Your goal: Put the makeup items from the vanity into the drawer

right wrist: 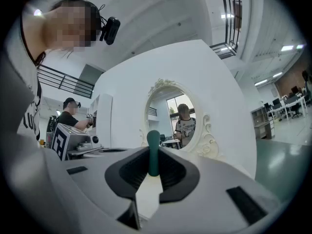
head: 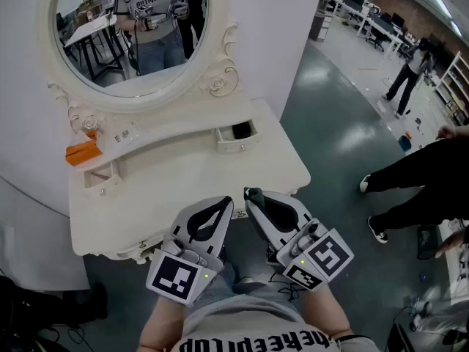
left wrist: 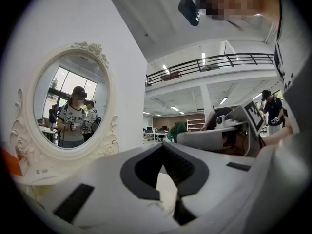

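Observation:
A slim dark green makeup stick (right wrist: pixel 153 155) stands upright between the pads of my right gripper (right wrist: pixel 152 147), which is shut on it; its rounded tip pokes past the jaws. In the head view that right gripper (head: pixel 251 195) hovers over the front edge of the white vanity (head: pixel 183 174), with the green stick (head: pixel 255 193) at its tip. Beside it, my left gripper (head: pixel 223 204) is shut and holds nothing; its jaws meet at the tip (left wrist: pixel 163 146). An orange item (head: pixel 82 153) and a small white printed item (head: pixel 123 135) lie at the back left. The right drawer (head: pixel 238 144) is pulled open with something dark inside.
An oval mirror (head: pixel 132 28) in a carved white frame rises behind the vanity. A second small drawer (head: pixel 102 182) sits at the left. A person in black (head: pixel 418 185) stands on the green floor to the right, and another stands farther back.

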Demonstrator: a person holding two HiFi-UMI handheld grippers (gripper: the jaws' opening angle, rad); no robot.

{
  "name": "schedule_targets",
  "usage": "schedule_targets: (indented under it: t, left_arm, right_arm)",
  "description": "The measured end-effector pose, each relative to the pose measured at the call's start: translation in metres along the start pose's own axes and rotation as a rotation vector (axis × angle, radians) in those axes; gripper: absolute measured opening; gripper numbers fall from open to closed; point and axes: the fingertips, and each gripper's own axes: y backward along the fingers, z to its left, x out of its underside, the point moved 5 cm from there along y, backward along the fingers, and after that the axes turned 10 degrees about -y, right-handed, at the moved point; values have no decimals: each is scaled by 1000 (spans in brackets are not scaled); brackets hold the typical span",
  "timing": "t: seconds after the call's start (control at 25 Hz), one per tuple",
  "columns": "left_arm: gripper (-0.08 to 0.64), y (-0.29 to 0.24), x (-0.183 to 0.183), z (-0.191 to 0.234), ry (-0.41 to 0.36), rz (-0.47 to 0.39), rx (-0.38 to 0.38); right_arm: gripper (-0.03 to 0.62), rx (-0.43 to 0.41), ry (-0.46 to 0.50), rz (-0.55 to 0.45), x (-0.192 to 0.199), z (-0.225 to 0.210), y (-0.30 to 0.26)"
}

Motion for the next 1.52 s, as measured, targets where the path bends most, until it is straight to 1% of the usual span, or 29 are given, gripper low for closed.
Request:
schedule_targets:
  t: [0.24,0.76,1.16,1.52]
  left_arm:
    - [15,-1,-1,-1,3,-1,4]
    - [15,-22,2,26,8,1,13]
    - [15,-51,11,56,18,11,31]
    - [15,-76,20,92,21,7,53]
  right_arm:
    - [64,1,4,-1,-2,0,0]
    - [64,5,6,9,-7,-19,-27]
    - [63,21,-3,19,-7,-48,-58]
    - [67,52,-44,5,-11,-76,-90]
